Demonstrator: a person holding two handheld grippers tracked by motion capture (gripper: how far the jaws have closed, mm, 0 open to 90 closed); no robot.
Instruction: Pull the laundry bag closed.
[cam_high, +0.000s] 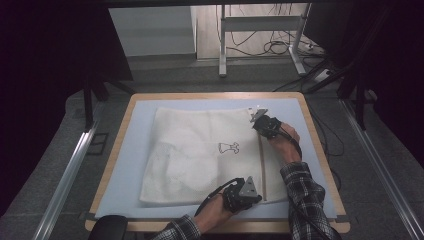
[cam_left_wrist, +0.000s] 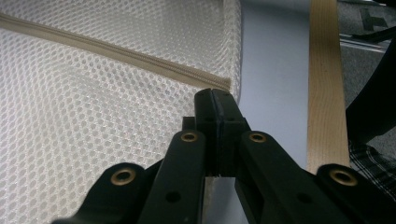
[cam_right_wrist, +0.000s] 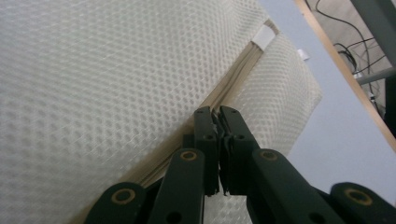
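A white mesh bag (cam_high: 200, 150) with a small black dress print (cam_high: 228, 147) lies flat on a pale blue mat (cam_high: 135, 150). A beige zipper (cam_high: 262, 165) runs along the bag's right side. My left gripper (cam_high: 258, 196) is at the zipper's near end (cam_left_wrist: 219, 83), its jaws pressed together on the bag's edge (cam_left_wrist: 70, 130). My right gripper (cam_high: 260, 130) is at the far part of the zipper (cam_right_wrist: 233, 81), jaws closed on it with a sliver of something pale between them; whether that is the pull is unclear.
The mat covers a wooden table with a rim (cam_high: 120, 145) showing on all sides. A white tag (cam_right_wrist: 265, 35) sits at the zipper's far end. Plaid sleeves (cam_high: 305, 190) come in from the bottom. Desk legs and cables (cam_high: 280, 45) stand on the floor beyond.
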